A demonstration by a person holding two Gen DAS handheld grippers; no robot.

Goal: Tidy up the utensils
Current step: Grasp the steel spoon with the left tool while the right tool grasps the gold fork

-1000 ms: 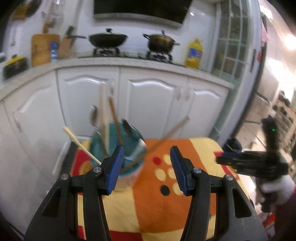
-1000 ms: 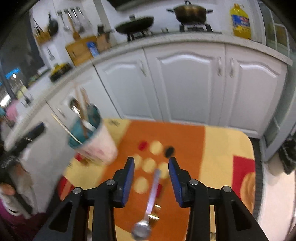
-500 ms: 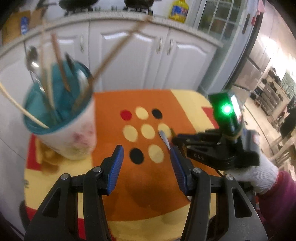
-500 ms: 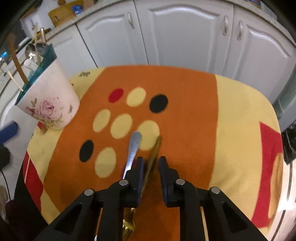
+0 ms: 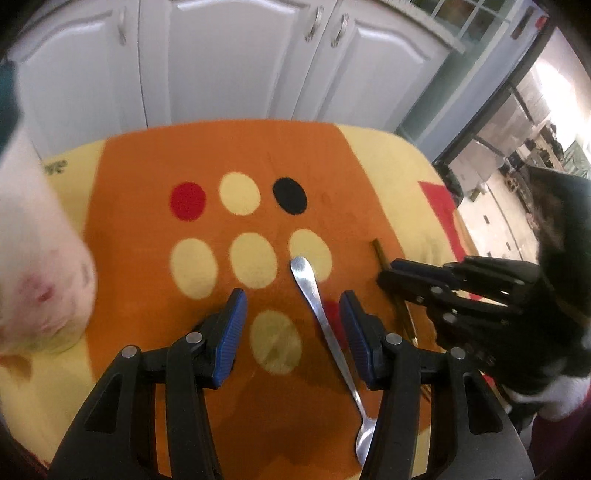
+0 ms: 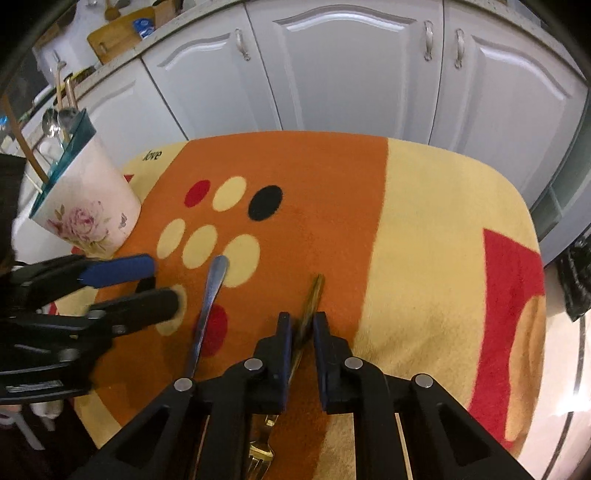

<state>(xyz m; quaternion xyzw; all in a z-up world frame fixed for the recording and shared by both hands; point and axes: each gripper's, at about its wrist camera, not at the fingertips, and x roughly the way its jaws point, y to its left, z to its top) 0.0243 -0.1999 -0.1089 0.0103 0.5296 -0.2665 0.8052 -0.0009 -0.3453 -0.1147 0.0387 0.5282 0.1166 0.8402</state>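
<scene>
A: What stands behind the table?
B: White panelled cabinet doors [image 6: 343, 66] with metal handles, under a pale countertop [image 6: 122, 55] carrying a wooden cutting board [image 6: 118, 33].

A: And to the right?
B: A teal-framed glass door [image 5: 476, 66], with a brightly lit tiled floor [image 5: 498, 221] beyond.

Left gripper [image 5: 291, 325]: matte black plastic frame, two angled arms per side, bright blue ribbed pads [image 5: 232, 325] on the fingertips, round silver pivot screws along the arms. Seen side-on at left of the right wrist view [image 6: 122, 291], one blue pad and one black finger, small white label strip on the body at lower left.

Right gripper [image 6: 301, 347]: same black frame, silver screws, dark blue pad edges. At right of the left wrist view [image 5: 399, 277], black layered linkage with small silver rivets; white knit glove [image 5: 565, 395] and dark red sleeve at lower right.
</scene>
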